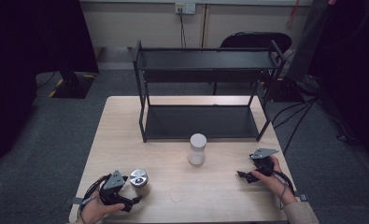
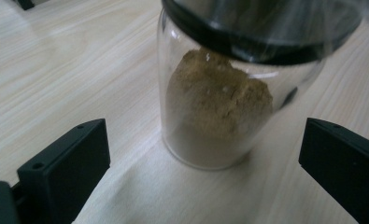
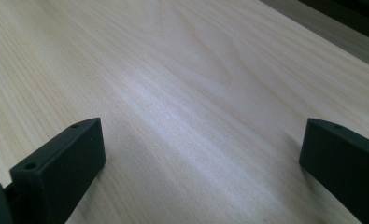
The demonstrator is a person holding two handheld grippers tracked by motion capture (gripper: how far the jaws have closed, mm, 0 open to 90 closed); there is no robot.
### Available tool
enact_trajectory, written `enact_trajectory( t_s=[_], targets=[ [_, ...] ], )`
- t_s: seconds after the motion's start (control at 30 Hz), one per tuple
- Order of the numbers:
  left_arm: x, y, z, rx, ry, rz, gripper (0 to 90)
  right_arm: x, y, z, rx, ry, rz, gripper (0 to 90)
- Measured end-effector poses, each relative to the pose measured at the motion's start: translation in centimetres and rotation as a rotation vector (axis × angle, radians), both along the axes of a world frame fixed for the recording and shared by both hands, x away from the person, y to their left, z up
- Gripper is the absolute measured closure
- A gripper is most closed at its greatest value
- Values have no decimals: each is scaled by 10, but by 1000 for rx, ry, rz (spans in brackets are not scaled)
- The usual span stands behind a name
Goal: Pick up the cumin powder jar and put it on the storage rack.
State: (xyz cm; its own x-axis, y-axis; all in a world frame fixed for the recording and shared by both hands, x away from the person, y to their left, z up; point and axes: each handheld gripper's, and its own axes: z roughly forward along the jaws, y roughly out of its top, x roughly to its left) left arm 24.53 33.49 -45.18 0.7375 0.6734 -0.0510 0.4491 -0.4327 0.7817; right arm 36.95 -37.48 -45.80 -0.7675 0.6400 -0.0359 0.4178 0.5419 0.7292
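Observation:
A small glass jar (image 1: 139,182) with a shiny metal lid stands near the table's front left. In the left gripper view the jar (image 2: 219,112) holds brown powder and stands upright just ahead of the wide-apart jaws. My left gripper (image 1: 136,201) is open right beside it, not touching. A white cylindrical container (image 1: 197,149) stands mid-table in front of the black two-tier shelf rack (image 1: 140,93). My right gripper (image 1: 242,176) rests open near the front right, with bare wood (image 3: 191,116) between its jaws.
The light wooden table (image 1: 210,186) has free room between the two grippers. The rack takes up the far half of the table. Cables trail off the right side onto grey carpet, and a dark chair (image 1: 254,41) stands behind the rack.

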Motion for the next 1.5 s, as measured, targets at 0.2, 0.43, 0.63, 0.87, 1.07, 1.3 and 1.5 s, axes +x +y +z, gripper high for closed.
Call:
enact_trajectory(
  t_s=[0.2, 0.43, 0.63, 0.87, 1.07, 1.3, 1.5],
  targets=[
    [7, -8, 0, -9, 3, -4, 11, 0, 0, 0, 0, 0, 0, 0],
    [13, -15, 0, -12, 13, -6, 23, 0, 0, 0, 0, 0, 0, 0],
    [15, -17, 0, -7, 5, -15, 106, 0, 0, 0, 0, 0, 0, 0],
    [15, -20, -2, -6, 5, 6, 196, 0, 0, 0, 0, 0, 0, 0],
    [16, -22, -3, -4, -14, -11, 281, 0, 0, 0, 0, 0, 0, 0],
    [12, -26, -3, 19, -53, -23, 300, 0, 0, 0, 0, 0, 0, 0],
    [11, -27, -1, 27, -51, -26, 305, 0, 0, 0, 0, 0, 0, 0]
  ],
)
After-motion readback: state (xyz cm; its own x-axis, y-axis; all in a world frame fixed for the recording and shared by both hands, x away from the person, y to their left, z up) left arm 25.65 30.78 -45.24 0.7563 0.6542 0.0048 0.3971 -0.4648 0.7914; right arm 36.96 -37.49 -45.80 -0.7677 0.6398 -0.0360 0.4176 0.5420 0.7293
